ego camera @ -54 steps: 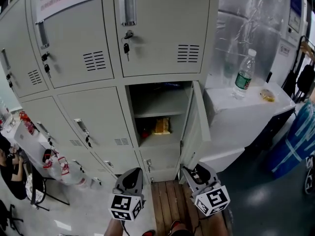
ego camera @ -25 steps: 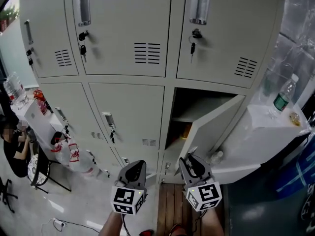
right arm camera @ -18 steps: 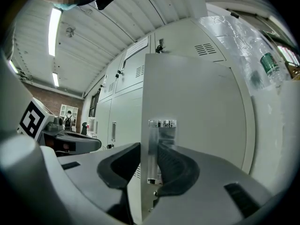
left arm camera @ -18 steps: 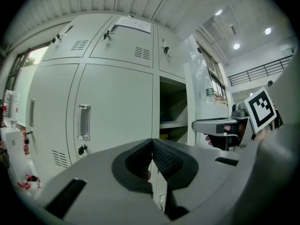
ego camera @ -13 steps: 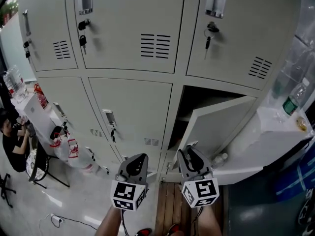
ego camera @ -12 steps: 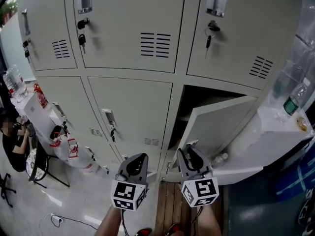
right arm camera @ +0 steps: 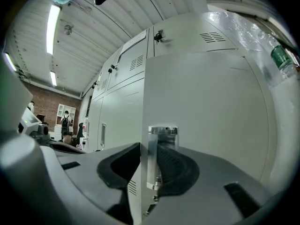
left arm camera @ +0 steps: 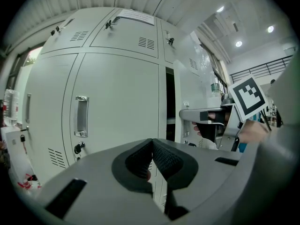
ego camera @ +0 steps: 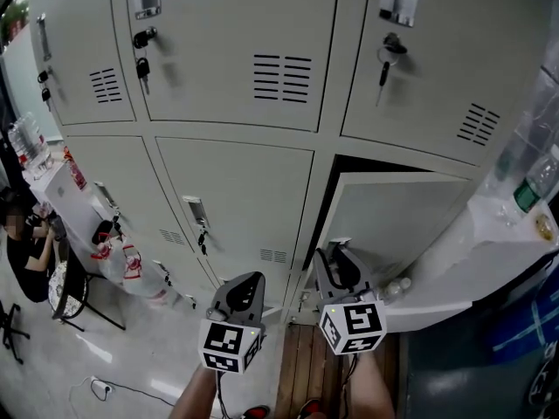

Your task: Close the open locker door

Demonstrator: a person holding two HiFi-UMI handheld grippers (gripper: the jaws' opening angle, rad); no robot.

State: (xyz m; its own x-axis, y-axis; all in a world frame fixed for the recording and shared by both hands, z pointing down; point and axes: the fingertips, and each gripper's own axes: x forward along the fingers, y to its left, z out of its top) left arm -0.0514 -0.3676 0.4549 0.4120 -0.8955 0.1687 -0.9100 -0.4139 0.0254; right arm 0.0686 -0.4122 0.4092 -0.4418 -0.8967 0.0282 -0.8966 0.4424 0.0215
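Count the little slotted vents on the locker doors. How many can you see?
5 vents: upper-left vent, upper-middle vent, upper-right vent, lower-left vent, lower-middle vent. The part-open door may hide another.

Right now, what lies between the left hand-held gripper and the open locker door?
The right hand-held gripper, its jaws astride the locker door at its free edge; the head view shows it.

Left gripper [ego camera: 243, 285]: grey moulded plastic shell, rounded, narrowing toward its tips
Right gripper [ego camera: 334, 258]: same grey moulded shell
Pads: black ribbed rubber lining on the left [left arm camera: 166, 161] and right [right arm camera: 174, 167] jaws
Marker cubes: white, black square-pattern markers on each face, left [ego camera: 229, 347], right [ego camera: 353, 326]
Cables: thin black lead under left cube [ego camera: 218, 393]
Footwear: red shoe tips [ego camera: 308, 406] at the bottom edge
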